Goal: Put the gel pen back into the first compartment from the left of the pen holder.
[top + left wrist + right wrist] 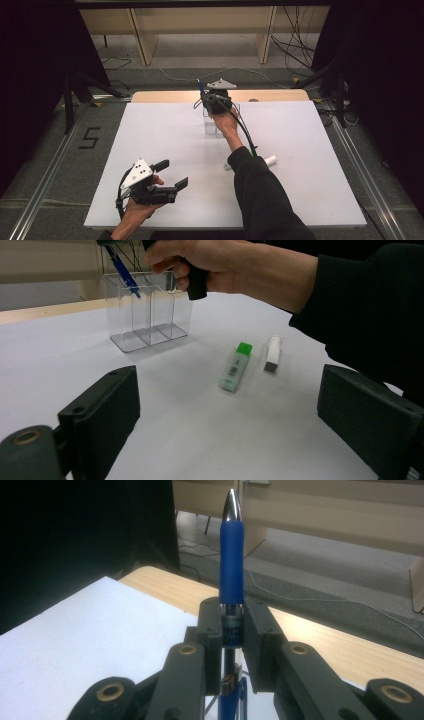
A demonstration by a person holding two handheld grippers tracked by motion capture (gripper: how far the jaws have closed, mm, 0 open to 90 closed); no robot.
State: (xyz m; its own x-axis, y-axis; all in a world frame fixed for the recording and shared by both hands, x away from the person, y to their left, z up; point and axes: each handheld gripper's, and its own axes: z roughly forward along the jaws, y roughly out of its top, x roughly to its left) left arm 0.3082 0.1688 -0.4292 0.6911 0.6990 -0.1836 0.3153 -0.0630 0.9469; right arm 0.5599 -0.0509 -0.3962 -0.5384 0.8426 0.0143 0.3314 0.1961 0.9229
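Clamping blue pen, right hand-held gripper — seemingly above clear organizer; left hand-held gripper apart.

High view overhead facing forward, gripper views low, sharing clear holder

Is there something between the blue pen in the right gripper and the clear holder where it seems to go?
Nothing visible blocks it. The right gripper is shut on the blue pen, held above the clear holder. In the left gripper view the pen's lower end already reaches the holder's open top, whose compartments look empty.
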